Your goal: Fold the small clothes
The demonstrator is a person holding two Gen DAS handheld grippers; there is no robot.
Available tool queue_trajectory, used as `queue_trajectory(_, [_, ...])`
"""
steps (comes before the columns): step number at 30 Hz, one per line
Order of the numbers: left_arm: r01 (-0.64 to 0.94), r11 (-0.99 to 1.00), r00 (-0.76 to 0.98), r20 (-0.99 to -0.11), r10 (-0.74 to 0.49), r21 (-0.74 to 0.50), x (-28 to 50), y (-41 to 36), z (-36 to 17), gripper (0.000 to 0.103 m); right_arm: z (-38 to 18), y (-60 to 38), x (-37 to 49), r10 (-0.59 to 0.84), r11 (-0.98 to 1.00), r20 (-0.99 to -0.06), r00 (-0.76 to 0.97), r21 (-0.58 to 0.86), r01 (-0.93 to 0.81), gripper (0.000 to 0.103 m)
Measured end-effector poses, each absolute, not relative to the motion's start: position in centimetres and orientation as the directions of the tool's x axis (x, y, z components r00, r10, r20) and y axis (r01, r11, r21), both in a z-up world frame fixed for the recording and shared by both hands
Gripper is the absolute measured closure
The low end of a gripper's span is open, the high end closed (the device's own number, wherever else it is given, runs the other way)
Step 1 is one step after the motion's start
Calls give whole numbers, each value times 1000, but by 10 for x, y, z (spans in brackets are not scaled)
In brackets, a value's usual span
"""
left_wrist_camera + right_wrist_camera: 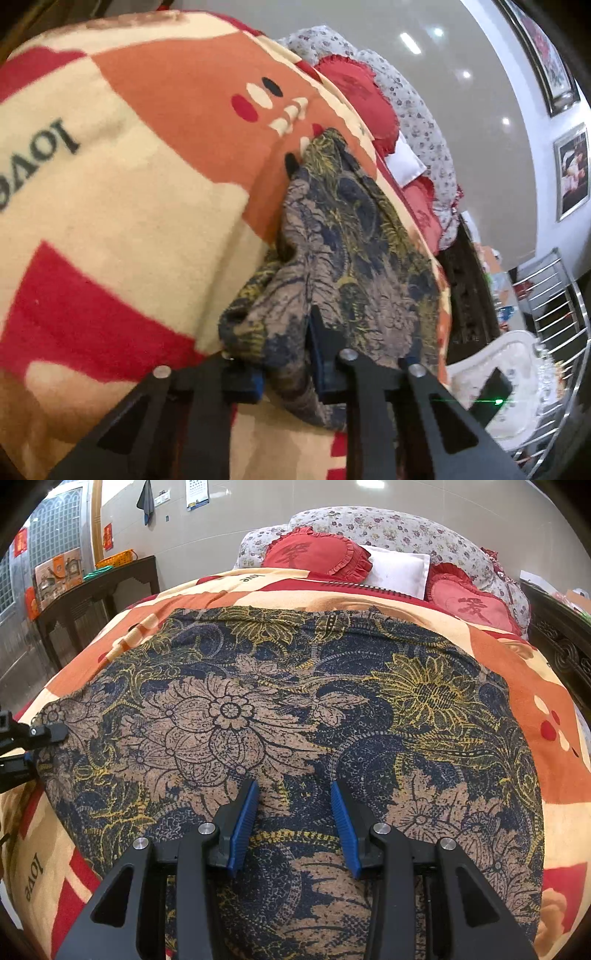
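Observation:
A flower-patterned garment [295,716] in navy, tan and yellow lies spread flat on a bed blanket [535,672]. My right gripper [294,794] is open, its blue pads [243,823] resting on the garment's near middle. My left gripper [286,354] is shut on the garment's left edge [332,240], the cloth bunched between its pads; it also shows in the right wrist view [44,738] at the far left, pinching that edge.
The blanket [110,184] is red, orange and cream. Red heart cushions [317,554] and a white pillow [399,568] lie at the bed's head. A dark side table [99,587] stands left of the bed; a metal rack [554,302] and a white chair [498,369] stand beside it.

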State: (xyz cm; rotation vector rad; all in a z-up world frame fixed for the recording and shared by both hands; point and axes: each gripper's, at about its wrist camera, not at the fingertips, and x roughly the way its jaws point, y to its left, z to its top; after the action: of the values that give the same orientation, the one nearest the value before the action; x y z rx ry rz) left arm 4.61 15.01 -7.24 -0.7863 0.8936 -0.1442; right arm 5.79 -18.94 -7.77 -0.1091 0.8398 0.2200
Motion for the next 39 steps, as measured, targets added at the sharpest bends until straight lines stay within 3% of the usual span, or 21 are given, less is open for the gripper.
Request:
queue_trajectory(2, [-176,781,657,-662,-360,-600,43,138,-63,88,-76,-187,59,139,972,-759,636,-18,-235,65])
queue_trajectory(6, [-34,944,747,-636,-194,-328,29,96,-29,89,-45,-175,75,133,970,-781,610,-24,-242,64])
queue_trajectory(8, [40,979,790,-594,-154,-200,21,72,-17,89,-17,-165,90,234,954,-754,613,57,-295,65])
queue_trajectory(11, [109,987,821,-549,-155,-114,16,51,-6,89,16,-142,126,403,902,-720,565,210,-376,64])
queue_trajectory(14, [148,984,827,-533,-176,-95,13,43,0,89,27,-111,162,518,837,-719,463,315,-447,64])
queue_trajectory(20, [227,971,818,-528,-228,-68,10,32,2,89,21,-52,208,542,799,-769,338,349,-489,64])
queue_trajectory(31, [292,956,809,-523,-269,-41,0,12,6,89,-2,-18,226,300,846,-895,330,90,-525,65])
queue_trajectory(33, [295,954,807,-523,-275,-46,-1,12,9,89,-1,-21,228,297,846,-897,328,87,-526,86])
queue_trajectory(35, [302,951,804,-522,-287,-57,-1,11,14,89,3,-31,231,303,851,-896,323,102,-515,93])
queue_trajectory(39, [348,935,794,-508,-335,-73,-3,1,26,89,22,-64,230,303,866,-881,363,96,-490,95])
